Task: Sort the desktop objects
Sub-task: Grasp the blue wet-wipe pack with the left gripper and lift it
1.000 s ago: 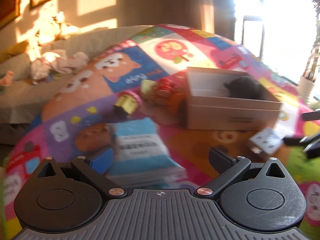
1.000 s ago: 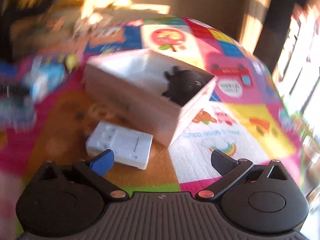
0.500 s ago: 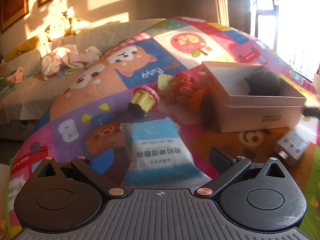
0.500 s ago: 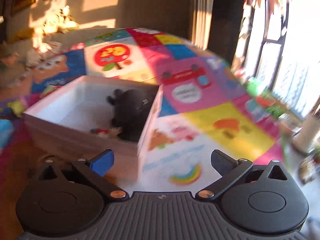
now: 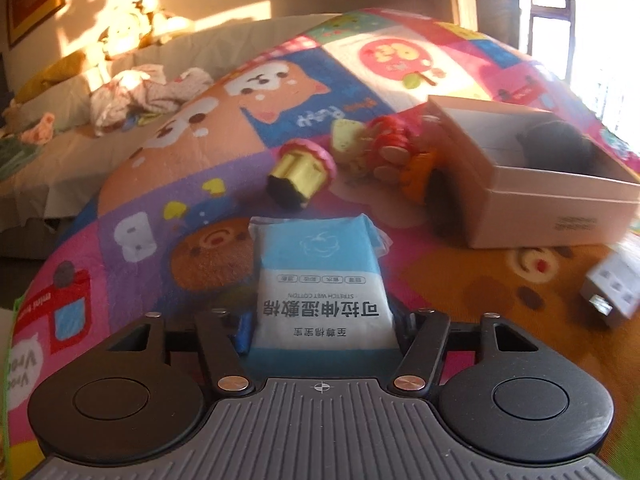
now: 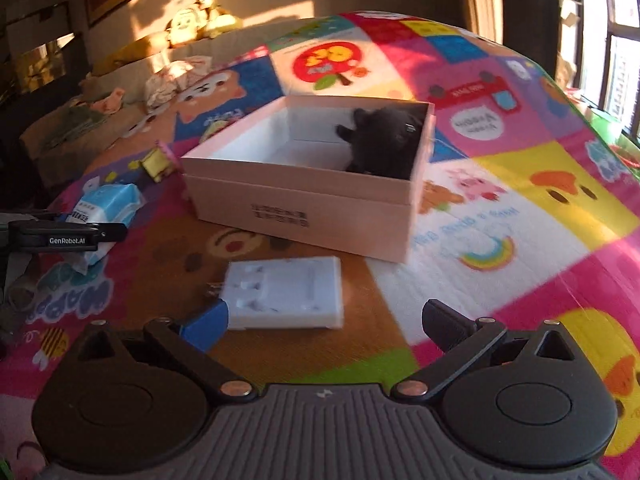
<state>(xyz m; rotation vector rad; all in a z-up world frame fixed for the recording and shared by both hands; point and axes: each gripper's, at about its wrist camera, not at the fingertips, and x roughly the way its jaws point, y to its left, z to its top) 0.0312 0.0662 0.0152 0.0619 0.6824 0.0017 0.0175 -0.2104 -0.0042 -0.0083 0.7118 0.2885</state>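
A blue and white pack of wet cotton wipes (image 5: 320, 280) lies on the colourful play mat, right between my left gripper's (image 5: 322, 328) fingers. The jaws are closing and both fingers touch the pack's sides. From the right wrist view the same pack (image 6: 108, 204) and left gripper (image 6: 60, 236) sit at the far left. My right gripper (image 6: 324, 318) hangs open just above a white plug adapter (image 6: 288, 296), holding nothing. The open white box (image 6: 300, 204) behind it holds a black plush toy (image 6: 384, 140). The box (image 5: 560, 216) is at the right in the left wrist view.
A yellow and pink cupcake toy (image 5: 300, 172) and a red and orange toy (image 5: 392, 148) lie left of the box. The white adapter (image 5: 616, 288) lies at the right edge. Crumpled clothes (image 5: 136, 92) and soft toys sit on the grey bedding beyond the mat.
My left gripper's jaws went from wide apart to closed against the wipes pack, which now fills the gap. The right view swung back left, bringing the white adapter under the open fingers.
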